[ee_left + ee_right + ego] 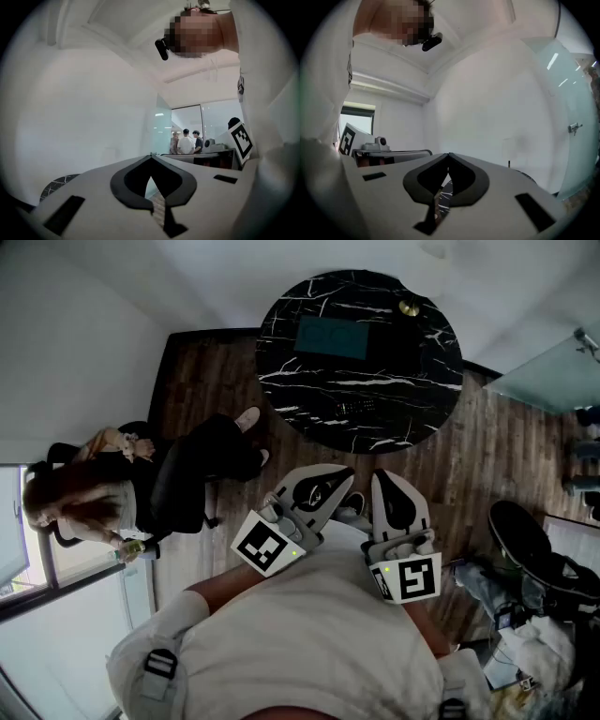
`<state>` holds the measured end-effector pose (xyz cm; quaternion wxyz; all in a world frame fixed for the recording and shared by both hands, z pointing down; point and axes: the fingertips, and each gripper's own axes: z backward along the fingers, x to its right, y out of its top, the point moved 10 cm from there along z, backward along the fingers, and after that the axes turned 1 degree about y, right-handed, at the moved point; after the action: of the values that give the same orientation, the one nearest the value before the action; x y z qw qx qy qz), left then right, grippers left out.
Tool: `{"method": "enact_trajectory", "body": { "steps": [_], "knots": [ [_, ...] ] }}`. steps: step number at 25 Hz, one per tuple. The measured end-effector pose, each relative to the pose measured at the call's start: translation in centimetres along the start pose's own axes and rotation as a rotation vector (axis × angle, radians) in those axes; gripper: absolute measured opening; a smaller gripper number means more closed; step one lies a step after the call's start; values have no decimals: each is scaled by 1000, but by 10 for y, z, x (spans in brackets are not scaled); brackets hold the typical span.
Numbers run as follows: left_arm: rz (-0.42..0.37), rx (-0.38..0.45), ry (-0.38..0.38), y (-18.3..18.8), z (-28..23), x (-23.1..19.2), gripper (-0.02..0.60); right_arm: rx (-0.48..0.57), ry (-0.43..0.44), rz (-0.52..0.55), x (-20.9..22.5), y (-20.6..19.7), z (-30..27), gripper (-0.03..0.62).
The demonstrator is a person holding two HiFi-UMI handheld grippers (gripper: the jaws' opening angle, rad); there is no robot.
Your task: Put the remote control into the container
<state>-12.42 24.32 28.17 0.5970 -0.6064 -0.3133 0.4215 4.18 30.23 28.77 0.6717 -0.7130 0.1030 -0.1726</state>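
Note:
A dark remote control [354, 407] lies on the round black marble table [281, 381], in front of a dark teal container [335, 337]. Both grippers are held close to the person's chest, well short of the table. In the head view the left gripper [345, 472] and the right gripper [380, 475] point toward the table's near edge, side by side. The left gripper [151, 154] has its jaws meeting at the tips with nothing between them. The right gripper [449, 154] is likewise shut and empty. Both gripper views look up at walls and ceiling.
A small gold object [409, 307] sits at the table's far edge. A person sits on a chair [141, 474] to the left of the table. A black office chair [530, 545] and clutter stand at the right, with a glass partition [544, 371] behind.

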Motion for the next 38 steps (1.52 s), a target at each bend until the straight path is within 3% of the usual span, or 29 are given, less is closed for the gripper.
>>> {"method": "enact_trajectory", "body": {
  "steps": [8,22,29,38],
  "knots": [
    [-5,-21,23,-4,-17,17,6,-10,25,8,20,1,16,9],
    [5,-74,66,-23,-55,60,6,-10,51,-88,73,-11,56,9],
    [20,-84,81,-26,-63,48,6,-27,55,-109,83,-15,41,9],
    [34,-54,109,-22,-73,-16,6,-65,68,-85,94,-13,-23,9]
  ]
}}
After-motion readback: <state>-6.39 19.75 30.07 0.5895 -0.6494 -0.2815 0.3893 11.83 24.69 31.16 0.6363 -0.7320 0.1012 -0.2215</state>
